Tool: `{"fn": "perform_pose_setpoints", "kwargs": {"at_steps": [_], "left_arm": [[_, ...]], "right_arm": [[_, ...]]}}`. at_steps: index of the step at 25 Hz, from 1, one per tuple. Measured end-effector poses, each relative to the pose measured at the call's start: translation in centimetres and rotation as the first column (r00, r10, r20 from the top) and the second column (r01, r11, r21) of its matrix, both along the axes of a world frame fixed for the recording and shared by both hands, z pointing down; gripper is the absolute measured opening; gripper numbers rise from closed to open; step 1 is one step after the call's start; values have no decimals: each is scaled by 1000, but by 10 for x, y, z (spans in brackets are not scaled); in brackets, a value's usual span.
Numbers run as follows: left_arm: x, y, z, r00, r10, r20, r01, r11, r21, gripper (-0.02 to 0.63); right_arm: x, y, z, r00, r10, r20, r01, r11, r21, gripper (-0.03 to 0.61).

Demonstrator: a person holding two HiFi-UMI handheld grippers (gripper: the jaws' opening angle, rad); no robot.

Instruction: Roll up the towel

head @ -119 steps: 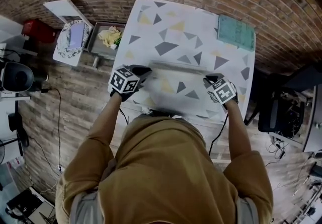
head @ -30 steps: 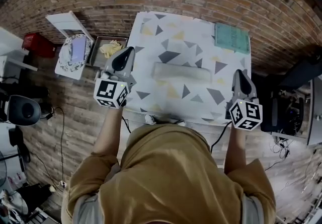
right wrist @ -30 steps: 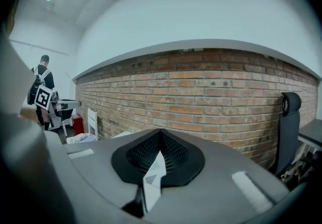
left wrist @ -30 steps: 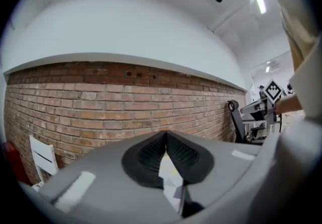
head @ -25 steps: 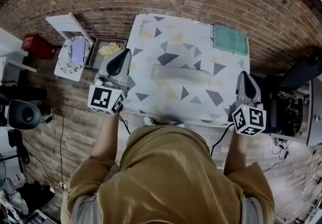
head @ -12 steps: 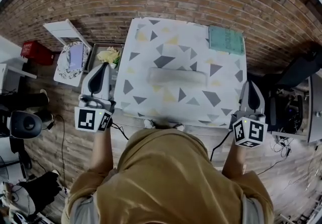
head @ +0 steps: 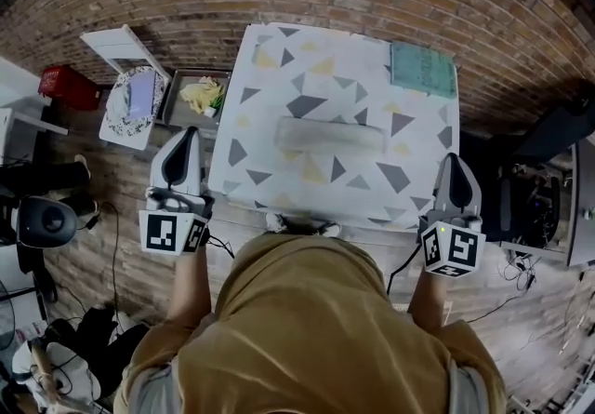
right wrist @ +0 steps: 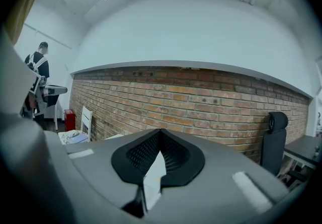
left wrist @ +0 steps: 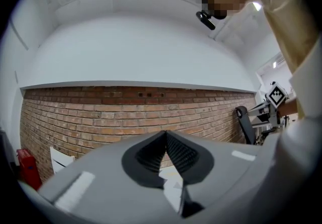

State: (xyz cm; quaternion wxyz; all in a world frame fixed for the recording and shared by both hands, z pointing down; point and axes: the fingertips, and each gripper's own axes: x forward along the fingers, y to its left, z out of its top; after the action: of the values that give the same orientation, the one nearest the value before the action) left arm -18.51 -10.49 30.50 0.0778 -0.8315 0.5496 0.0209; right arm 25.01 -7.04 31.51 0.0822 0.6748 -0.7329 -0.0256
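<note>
The grey towel [head: 331,136] lies rolled into a long bar across the middle of the table [head: 270,170], which has a white cloth with grey and yellow triangles. My left gripper [head: 185,138] hangs shut and empty off the table's left edge, over the floor. My right gripper [head: 455,166] is shut and empty off the table's right front corner. In the left gripper view the jaws [left wrist: 165,135] meet at their tips, facing the brick wall. The right gripper view shows its jaws [right wrist: 160,132] likewise closed, pointing level at the wall.
A green mat [head: 423,69] lies on the table's far right corner. Left of the table stand a tray with yellow cloths [head: 202,96], a round stool [head: 132,96] and a white chair [head: 116,42]. A dark office chair [head: 548,138] and equipment stand to the right.
Both grippers have drawn back from the rolled towel and out past the table's sides. The left one moved outward to the left; the right one drifted slightly. The towel stays put.
</note>
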Motion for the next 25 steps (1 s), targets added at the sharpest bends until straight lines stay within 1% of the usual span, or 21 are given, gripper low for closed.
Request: {"fn": "perform_pose_setpoints", "kwargs": {"at_steps": [4, 8, 16, 25], "left_arm": [[3, 4, -6, 1000, 14, 15, -14, 1000, 13, 63], [-2, 4, -12, 1000, 6, 17, -6, 1000, 23, 63], [-6, 7, -17, 1000, 11, 6, -11, 999, 37, 62], [-6, 7, -24, 1000, 18, -2, -18, 998, 62, 63]], "right_arm": [[-11, -2, 2, 1000, -22, 8, 22, 1000, 0, 3], [-18, -5, -3, 999, -37, 14, 37, 999, 11, 3], [-31, -9, -14, 998, -59, 10, 58, 998, 40, 3], [-34, -6, -22, 998, -58, 6, 58, 997, 60, 3]]}}
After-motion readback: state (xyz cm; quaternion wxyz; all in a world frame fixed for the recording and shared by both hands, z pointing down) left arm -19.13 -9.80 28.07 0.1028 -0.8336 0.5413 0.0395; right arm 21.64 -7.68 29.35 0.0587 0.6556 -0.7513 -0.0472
